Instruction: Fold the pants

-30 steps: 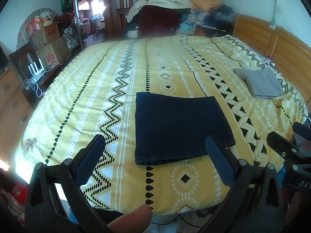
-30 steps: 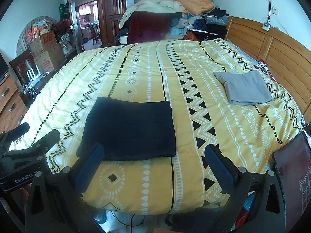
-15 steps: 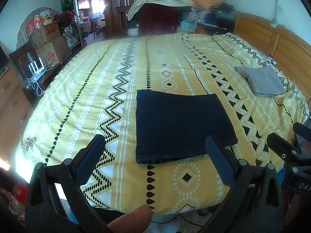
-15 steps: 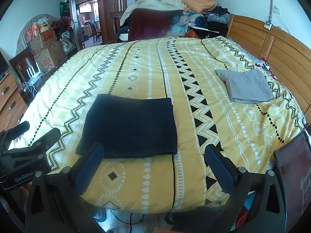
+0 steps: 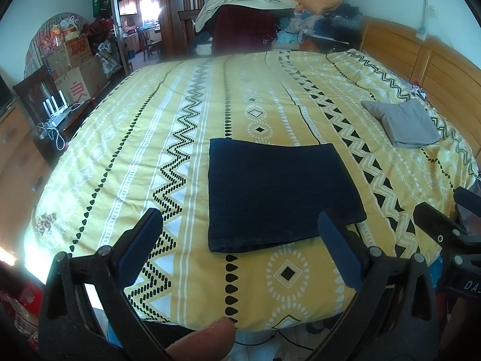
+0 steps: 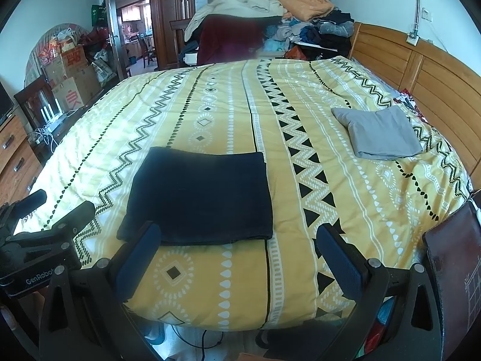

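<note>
bed (image 5: 150,138): far edge hidden by clothes pile (image 5: 270,9) | dark pants (image 5: 279,198): laid folded near front edge, not moved since before | left hand-held gripper (image 5: 240,237), right hand-held gripper (image 6: 237,246): both spread wide, nothing held

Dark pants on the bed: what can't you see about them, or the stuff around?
- Dark pants: near left corner hidden behind the right gripper in the right wrist view.
- Waistband, pockets: too dark in both views.
- Clothes pile: blurred, far, left wrist view.
- Left gripper: body cut off by the bottom edge.
</note>
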`<action>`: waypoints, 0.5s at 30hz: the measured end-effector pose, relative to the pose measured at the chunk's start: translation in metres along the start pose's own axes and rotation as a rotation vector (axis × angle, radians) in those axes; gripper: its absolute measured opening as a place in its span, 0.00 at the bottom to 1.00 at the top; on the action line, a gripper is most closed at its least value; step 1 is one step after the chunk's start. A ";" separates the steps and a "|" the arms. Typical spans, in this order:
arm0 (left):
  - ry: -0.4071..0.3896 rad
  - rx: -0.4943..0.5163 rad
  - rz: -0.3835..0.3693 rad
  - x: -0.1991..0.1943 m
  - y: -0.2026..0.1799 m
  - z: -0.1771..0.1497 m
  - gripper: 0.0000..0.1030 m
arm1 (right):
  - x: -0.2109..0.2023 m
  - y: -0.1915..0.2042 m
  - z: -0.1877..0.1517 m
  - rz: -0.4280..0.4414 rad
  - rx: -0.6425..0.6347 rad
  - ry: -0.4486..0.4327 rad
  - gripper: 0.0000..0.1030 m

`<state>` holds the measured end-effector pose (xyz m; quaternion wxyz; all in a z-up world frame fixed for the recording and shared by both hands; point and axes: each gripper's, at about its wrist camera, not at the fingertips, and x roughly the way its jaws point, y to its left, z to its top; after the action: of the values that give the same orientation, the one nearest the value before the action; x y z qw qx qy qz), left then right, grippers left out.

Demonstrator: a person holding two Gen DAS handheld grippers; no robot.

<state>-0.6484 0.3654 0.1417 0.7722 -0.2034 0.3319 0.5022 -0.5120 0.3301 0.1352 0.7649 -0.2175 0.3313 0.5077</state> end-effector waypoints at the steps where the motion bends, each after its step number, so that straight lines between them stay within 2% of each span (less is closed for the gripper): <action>1: 0.001 0.002 -0.001 0.001 0.000 0.000 1.00 | 0.000 -0.001 0.000 0.000 0.000 0.001 1.00; 15: 0.008 0.004 0.004 0.005 0.000 -0.001 1.00 | 0.003 -0.002 -0.001 0.006 -0.002 0.009 1.00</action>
<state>-0.6473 0.3680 0.1370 0.7704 -0.2031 0.3364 0.5020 -0.5094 0.3302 0.1327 0.7617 -0.2197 0.3349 0.5092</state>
